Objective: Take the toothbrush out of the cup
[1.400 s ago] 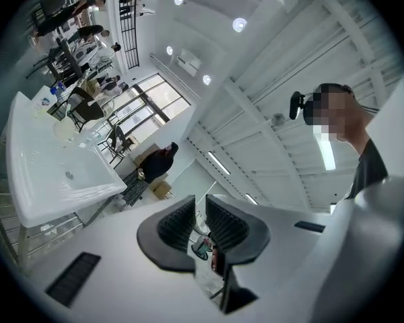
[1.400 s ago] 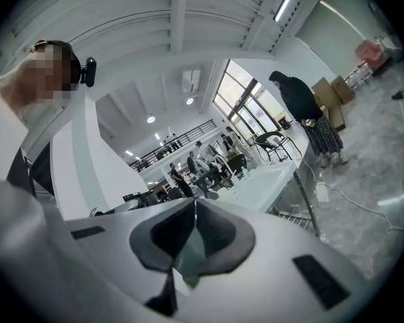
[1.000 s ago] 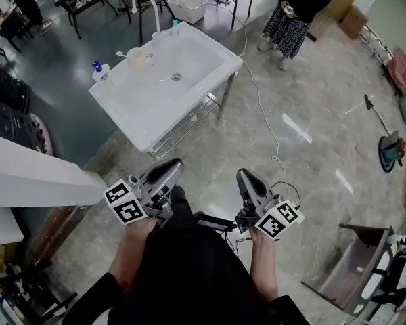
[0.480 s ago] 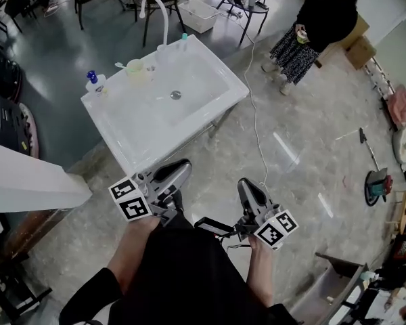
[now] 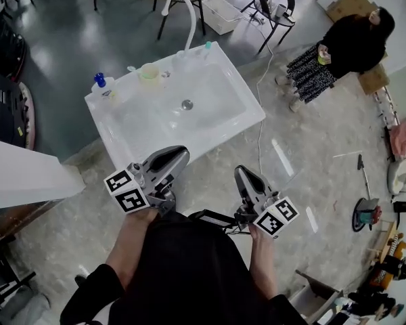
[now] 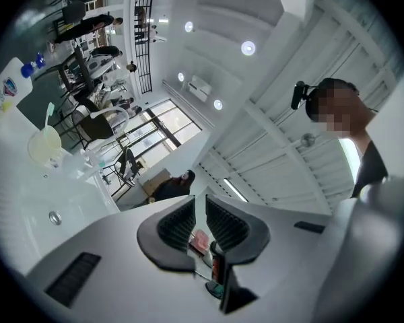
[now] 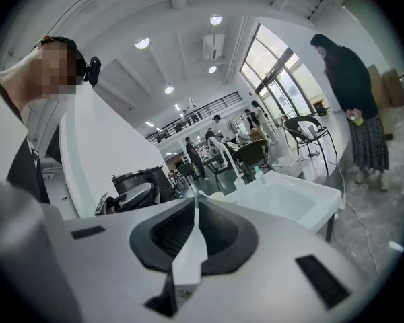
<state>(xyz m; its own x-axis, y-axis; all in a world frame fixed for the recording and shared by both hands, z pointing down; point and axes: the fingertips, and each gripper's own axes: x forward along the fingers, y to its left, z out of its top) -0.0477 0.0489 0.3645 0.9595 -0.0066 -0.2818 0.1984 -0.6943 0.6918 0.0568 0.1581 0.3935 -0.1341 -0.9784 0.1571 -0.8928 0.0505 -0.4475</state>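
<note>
Now that both grippers have come nearer the sink than a second ago, the toothbrush still stands in the cup on its far rim. The left gripper is barely parted and empty, and the right gripper is clenched on nothing.

Operator, seen from above: a black top with black sleeves that leave the forearms bare. The left tool and right tool are grey-shelled, with dark ribbed pads. Each carries a white cube printed with black square markers.
</note>
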